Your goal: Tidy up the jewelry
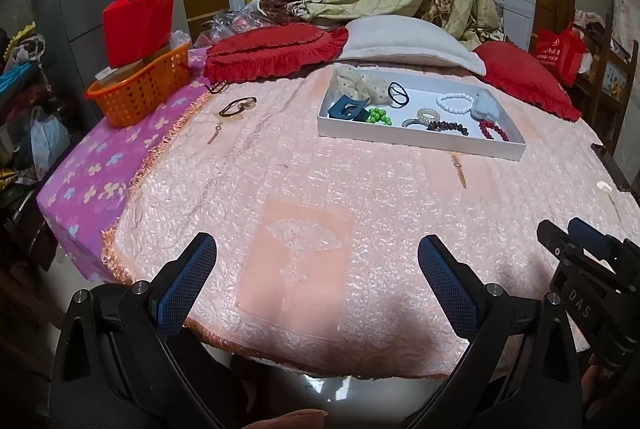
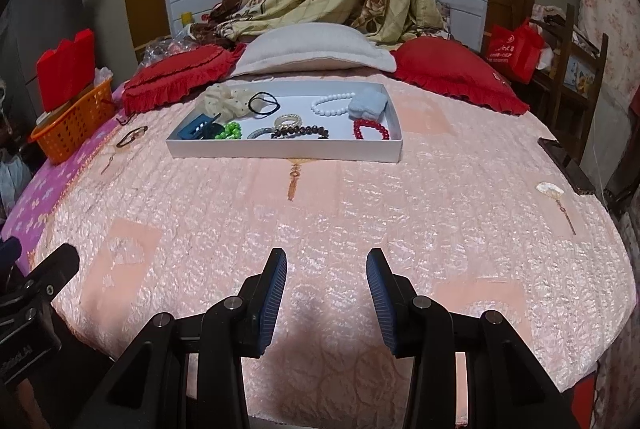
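Observation:
A shallow white tray (image 1: 420, 140) (image 2: 280, 151) lies on the pink bedspread toward the pillows. Inside it are a cream scrunchie (image 2: 224, 97), a black hair tie (image 2: 263, 103), a blue claw clip (image 2: 196, 128), green beads (image 2: 230, 131), a white bead bracelet (image 2: 332, 104), a dark bead bracelet (image 2: 300, 132) and a red bead bracelet (image 2: 370, 129). A brown loop hair tie (image 1: 236, 107) (image 2: 132, 136) rests loose on the bed, left of the tray. My left gripper (image 1: 317, 249) hangs open over the near bed edge, holding nothing. My right gripper (image 2: 327, 261) is open too, its jaws narrower and nothing between them.
An orange basket (image 1: 138, 91) (image 2: 74, 125) holding red boxes stands at the bed's left corner. Red cushions (image 1: 276, 51) and a white pillow (image 2: 316, 47) line the far side. A small black loop (image 1: 218, 87) lies near the cushions. A dark flat object (image 2: 566, 165) sits at the right edge.

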A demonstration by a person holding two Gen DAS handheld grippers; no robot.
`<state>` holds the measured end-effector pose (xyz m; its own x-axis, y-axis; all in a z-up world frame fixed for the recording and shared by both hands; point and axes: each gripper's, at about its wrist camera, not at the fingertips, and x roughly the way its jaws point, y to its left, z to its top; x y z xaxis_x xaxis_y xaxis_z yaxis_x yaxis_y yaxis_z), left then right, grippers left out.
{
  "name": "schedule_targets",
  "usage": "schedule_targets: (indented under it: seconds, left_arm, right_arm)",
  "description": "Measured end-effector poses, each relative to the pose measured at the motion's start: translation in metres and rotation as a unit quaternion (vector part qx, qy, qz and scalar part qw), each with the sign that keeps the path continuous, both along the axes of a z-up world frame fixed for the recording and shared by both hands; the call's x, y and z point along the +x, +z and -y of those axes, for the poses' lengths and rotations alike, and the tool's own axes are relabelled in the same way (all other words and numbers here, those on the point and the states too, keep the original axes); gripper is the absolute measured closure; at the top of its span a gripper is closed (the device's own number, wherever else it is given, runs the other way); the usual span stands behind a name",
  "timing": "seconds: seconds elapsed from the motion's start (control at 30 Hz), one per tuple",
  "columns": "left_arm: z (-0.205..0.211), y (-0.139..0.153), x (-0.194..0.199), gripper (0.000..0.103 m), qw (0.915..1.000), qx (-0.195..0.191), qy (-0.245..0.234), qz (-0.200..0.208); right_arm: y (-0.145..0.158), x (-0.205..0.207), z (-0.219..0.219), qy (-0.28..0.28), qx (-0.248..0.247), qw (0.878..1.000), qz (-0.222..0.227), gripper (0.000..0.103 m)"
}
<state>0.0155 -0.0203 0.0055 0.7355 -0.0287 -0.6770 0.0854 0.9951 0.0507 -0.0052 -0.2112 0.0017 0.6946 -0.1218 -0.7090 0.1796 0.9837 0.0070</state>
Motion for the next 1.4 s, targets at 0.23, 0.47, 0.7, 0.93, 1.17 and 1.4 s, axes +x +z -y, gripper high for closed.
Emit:
schedule_targets:
  seconds: [0.23, 0.47, 0.7, 0.93, 1.17, 1.4]
  left_arm:
    - [-0.003, -0.004, 0.004, 0.002, 0.9999, -0.005, 0.002, -0.012]
    - [-0.002, -0.007, 0.005, 0.002, 0.9999, -0.005, -0.001, -0.016]
    - [-0.003, -0.011, 0.007, 0.002, 0.9997, -0.004, -0.004, -0.022]
    - [0.001, -0.015, 0.007, 0.002, 0.9995, 0.000, -0.011, -0.029]
    - [0.000, -0.018, 0.010, 0.002, 0.9992, -0.004, -0.012, -0.038]
    - [0.000, -0.019, 0.011, 0.002, 0.9990, -0.006, -0.013, -0.043]
  right_arm:
    - [-0.002, 0.000, -0.010, 0.013, -0.012, 1.000, -0.002, 0.063]
    - [-0.002, 0.000, -0.012, 0.014, -0.013, 1.000, -0.005, 0.063]
    - [-0.001, 0.000, -0.014, 0.012, -0.019, 1.000, -0.007, 0.063]
    - [-0.006, 0.002, -0.009, -0.001, -0.011, 1.000, -0.018, 0.063]
    - [-0.009, 0.002, -0.008, -0.007, -0.011, 1.000, -0.023, 0.063]
    - [-0.010, 0.002, -0.009, -0.006, -0.014, 1.000, -0.023, 0.063]
